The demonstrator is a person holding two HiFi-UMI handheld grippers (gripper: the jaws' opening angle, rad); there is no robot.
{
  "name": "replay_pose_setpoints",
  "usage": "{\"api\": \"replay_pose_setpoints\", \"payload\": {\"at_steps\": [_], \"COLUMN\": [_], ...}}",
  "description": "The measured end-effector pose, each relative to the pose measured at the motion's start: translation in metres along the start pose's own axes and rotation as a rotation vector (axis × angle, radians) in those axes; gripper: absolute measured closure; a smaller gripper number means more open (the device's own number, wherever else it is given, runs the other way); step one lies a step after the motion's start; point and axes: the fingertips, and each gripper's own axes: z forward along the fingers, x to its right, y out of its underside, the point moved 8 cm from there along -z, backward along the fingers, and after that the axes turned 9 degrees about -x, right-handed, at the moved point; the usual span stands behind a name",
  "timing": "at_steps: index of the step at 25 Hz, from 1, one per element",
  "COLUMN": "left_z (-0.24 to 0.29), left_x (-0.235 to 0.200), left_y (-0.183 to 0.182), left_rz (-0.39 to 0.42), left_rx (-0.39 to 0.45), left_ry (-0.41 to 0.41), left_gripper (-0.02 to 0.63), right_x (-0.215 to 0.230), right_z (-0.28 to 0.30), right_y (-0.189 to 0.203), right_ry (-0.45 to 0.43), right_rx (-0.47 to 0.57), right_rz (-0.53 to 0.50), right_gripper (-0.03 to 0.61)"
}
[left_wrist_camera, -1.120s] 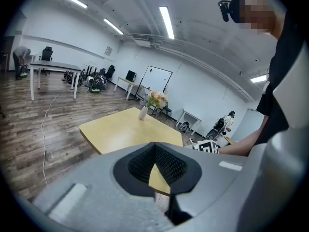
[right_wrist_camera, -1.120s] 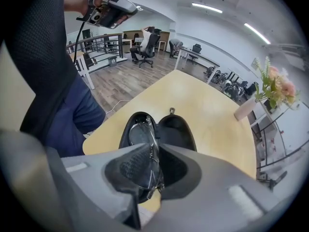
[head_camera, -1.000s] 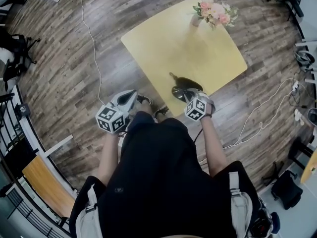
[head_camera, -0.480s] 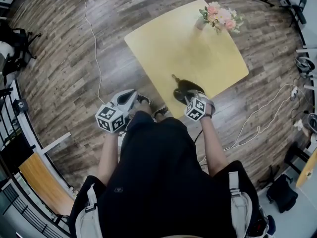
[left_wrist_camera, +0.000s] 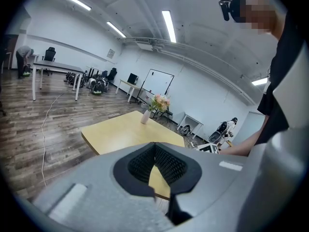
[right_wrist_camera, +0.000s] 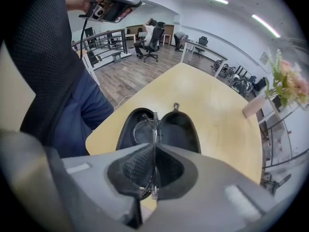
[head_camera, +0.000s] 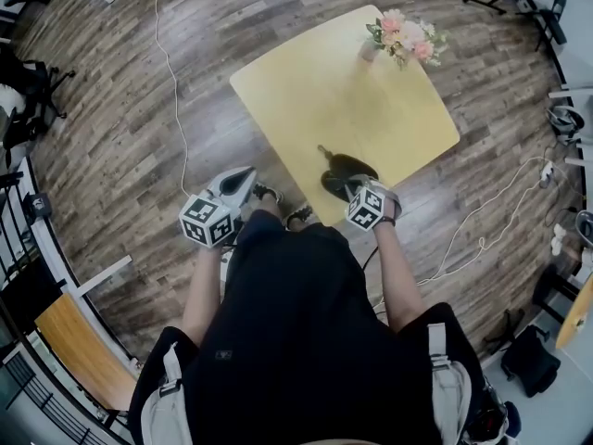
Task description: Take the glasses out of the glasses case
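A black glasses case [head_camera: 341, 167] lies open at the near corner of the yellow table [head_camera: 315, 82]. In the right gripper view the case [right_wrist_camera: 181, 129] shows both halves spread, and the thin-framed glasses [right_wrist_camera: 153, 122] stand on edge over its hinge. My right gripper [right_wrist_camera: 154, 163] is shut on the glasses frame, right above the case; in the head view the right gripper [head_camera: 357, 188] sits over the case's near end. My left gripper [head_camera: 243, 182] hangs off the table's left edge, over the floor. Its pads [left_wrist_camera: 166, 166] meet at the tips with nothing between them.
A vase of pink flowers [head_camera: 398, 31] stands at the table's far corner. White cables [head_camera: 171, 82] run over the wood floor to the left and right [head_camera: 473, 230] of the table. My shoes [head_camera: 298, 215] are beside the table's near edge. Desks and chairs [right_wrist_camera: 152, 37] stand further off.
Almost nothing has moved. The right gripper stays at the open case and the left gripper stays beside the table. Only the head view has shifted a little.
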Motion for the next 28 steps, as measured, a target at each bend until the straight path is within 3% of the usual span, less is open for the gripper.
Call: {"api": "replay_pose_setpoints", "payload": {"at_steps": [5,14,22,28], "left_z": [0.004,0.037,0.066,0.088], "left_x": [0.006,0.023,0.044,0.058], "left_y": [-0.005,-0.026,-0.038,-0.045], "left_rz": [0.021,0.092,0.154,0.194], "left_rx": [-0.005,-0.033,-0.082,-0.114], "left_ry": [0.029,0.122,0.216,0.281], "left_gripper": [0.603,0.603,0.603,0.603], "right_x": [0.001,0.015,0.016,0.019], "right_z": [-0.015,-0.053,-0.085,-0.105], "right_y": [0.003,0.020,0.037,0.049], "right_ry": [0.023,0.057,0.131,0.162], "right_rx": [0.045,0.210,0.284,0.492], "right_rz": [0.083,0.396,0.523,0.679], "right_gripper": [0.561,0.561,0.561,0.561]}}
